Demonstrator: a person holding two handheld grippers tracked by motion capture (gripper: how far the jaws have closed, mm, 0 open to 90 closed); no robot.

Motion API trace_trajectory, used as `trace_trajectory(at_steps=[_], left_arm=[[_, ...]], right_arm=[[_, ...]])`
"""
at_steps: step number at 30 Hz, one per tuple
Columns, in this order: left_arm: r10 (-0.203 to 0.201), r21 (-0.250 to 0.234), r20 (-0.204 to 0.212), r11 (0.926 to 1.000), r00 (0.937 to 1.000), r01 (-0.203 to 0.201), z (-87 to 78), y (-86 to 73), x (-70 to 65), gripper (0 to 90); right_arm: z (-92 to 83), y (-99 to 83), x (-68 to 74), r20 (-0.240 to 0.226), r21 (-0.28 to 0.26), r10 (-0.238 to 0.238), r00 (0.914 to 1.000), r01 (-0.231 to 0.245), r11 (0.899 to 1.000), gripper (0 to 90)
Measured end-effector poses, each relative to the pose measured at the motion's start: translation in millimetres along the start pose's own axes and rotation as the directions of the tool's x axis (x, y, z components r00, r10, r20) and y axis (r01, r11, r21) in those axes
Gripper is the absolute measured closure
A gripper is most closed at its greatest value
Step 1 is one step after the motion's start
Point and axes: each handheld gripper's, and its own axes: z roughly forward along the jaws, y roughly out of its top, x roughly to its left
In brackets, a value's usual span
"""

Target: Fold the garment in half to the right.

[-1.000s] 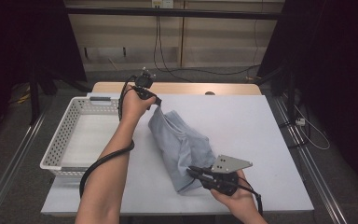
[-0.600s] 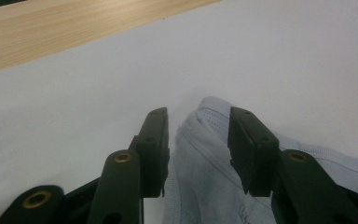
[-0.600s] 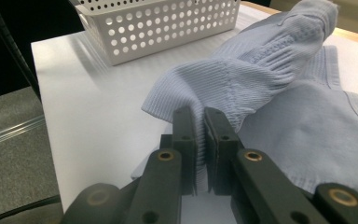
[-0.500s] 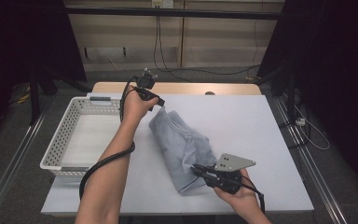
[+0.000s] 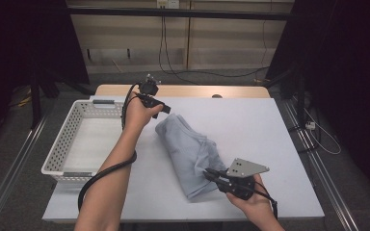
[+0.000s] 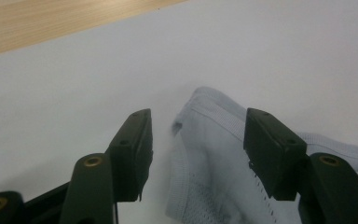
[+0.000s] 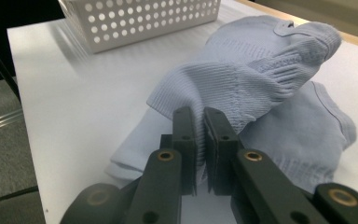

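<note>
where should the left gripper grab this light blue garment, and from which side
Take the ribbed edge at the far end of the light blue garment, coming down from above. The left gripper, whose jaws have just been opening, already straddles it, and that hem stands up in a fold. The right gripper pins the near end.

A pale blue garment [image 5: 189,153] lies folded lengthwise on the white tabletop [image 5: 260,130]. The left tongs [image 5: 163,108], held in a raised hand, sit just beside the garment's far end; their jaws have just been opening and do not grip the cloth. The right tongs [image 5: 209,173] pinch the garment's near edge. A white perforated basket [image 5: 65,144] stands at the tabletop's left side.
</note>
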Motion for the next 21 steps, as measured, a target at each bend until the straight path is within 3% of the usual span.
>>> trace_trajectory(at_steps=[15,21], left_arm=[[0.003,-0.002,0.012,1.0000,0.9999,-0.003,-3.1,-10.2,-3.8,36.6],[0.008,-0.006,0.016,0.9999,0.9998,-0.008,-4.5,-13.2,-5.2,35.3]], right_arm=[[-7.1,-12.5,-4.1,0.055,0.050,-0.029,0.9980,0.026,0.998,84.7],[-7.0,-17.3,-7.5,0.065,0.053,-0.017,0.9977,0.013,0.998,84.7]])
